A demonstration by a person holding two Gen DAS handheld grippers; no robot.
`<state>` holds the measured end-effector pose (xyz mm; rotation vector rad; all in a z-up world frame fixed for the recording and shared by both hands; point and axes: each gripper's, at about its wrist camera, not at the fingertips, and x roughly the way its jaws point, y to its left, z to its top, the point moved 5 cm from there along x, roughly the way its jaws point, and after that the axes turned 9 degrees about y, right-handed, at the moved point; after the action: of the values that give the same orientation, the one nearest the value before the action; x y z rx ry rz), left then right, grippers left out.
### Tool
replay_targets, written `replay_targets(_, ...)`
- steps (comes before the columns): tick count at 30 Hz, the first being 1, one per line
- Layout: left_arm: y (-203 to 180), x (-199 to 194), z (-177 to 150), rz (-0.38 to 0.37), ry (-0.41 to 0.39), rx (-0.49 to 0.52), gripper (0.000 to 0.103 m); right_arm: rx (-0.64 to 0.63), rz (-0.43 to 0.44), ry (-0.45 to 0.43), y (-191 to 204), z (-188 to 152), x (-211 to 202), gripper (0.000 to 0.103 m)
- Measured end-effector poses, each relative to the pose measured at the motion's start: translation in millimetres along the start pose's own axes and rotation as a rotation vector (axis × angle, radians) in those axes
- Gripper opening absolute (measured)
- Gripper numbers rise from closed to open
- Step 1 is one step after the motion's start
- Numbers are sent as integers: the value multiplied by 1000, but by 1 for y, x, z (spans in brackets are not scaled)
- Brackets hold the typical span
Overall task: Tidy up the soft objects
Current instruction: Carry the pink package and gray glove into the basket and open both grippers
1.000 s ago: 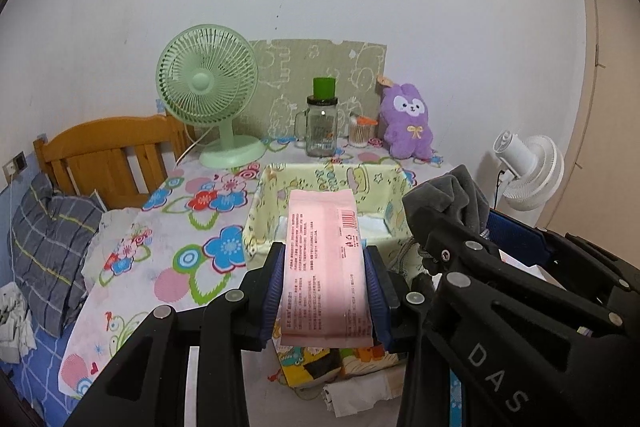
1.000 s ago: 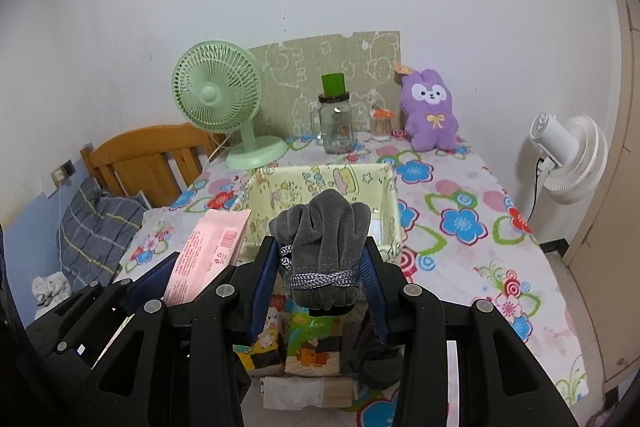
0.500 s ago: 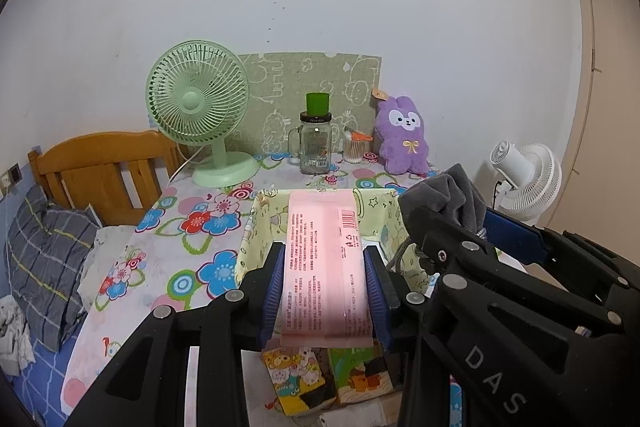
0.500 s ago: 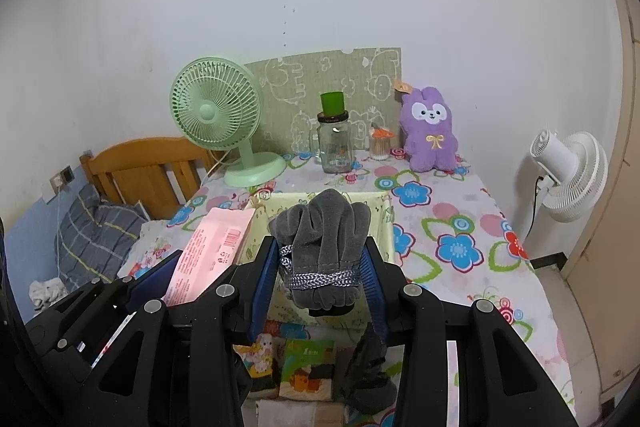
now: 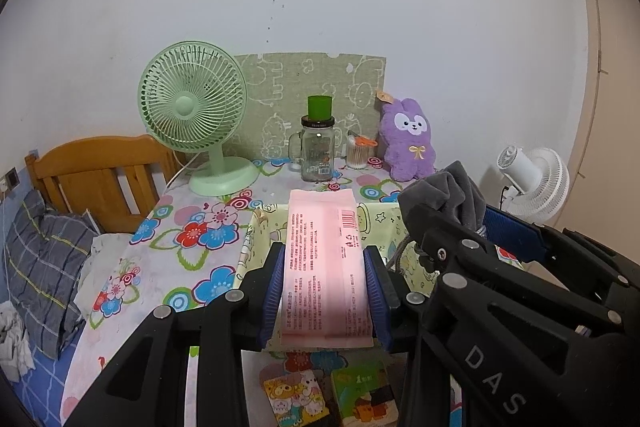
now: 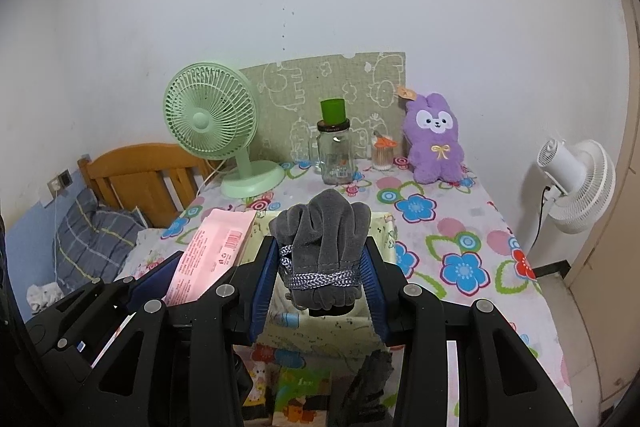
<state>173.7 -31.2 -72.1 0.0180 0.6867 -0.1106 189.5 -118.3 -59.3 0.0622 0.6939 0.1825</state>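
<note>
My left gripper [image 5: 324, 279] is shut on a flat pink soft pack [image 5: 322, 259], held above the near side of a pale yellow fabric storage box [image 5: 260, 231]. My right gripper [image 6: 322, 271] is shut on a bundle of grey gloves [image 6: 324, 239], held over the same box [image 6: 386, 227]. The pink pack also shows in the right wrist view [image 6: 212, 251], and the gloves show in the left wrist view [image 5: 448, 195]. A second grey glove [image 6: 368, 379] hangs down at the box's near side. A purple plush bunny [image 5: 410, 141] sits at the back of the table.
The floral-cloth table [image 6: 460, 239] carries a green desk fan [image 5: 196, 115], a glass jar with a green lid [image 5: 318, 147] and a small cotton-swab jar [image 5: 358, 153]. Colourful cartoon packs [image 5: 332, 399] lie at the near edge. A wooden bed headboard [image 5: 92, 175] stands left, a white fan [image 6: 576, 179] right.
Both grippers have pulled back and risen with their loads; the box and table now look farther and lower in both views. Both grips are unchanged.
</note>
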Motion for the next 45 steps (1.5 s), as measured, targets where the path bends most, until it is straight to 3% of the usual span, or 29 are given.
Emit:
replay_targets(20, 1, 48, 14, 16, 45, 23, 39, -13, -13, 27, -10, 17, 51, 45)
replay_targets(32, 6, 86, 3, 12, 116, 1, 40, -9, -5, 72, -17, 8, 88, 45)
replay_targets(36, 10, 95, -5, 47, 141, -8, 42, -13, 0, 94, -17, 0, 99, 45)
replay_targets(40, 14, 104, -14, 63, 172, -14, 57, -21, 0, 120, -16, -8, 109, 45)
replay_targets(45, 17, 107, -16, 70, 177, -16, 67, -16, 19, 135, -13, -12, 115, 45)
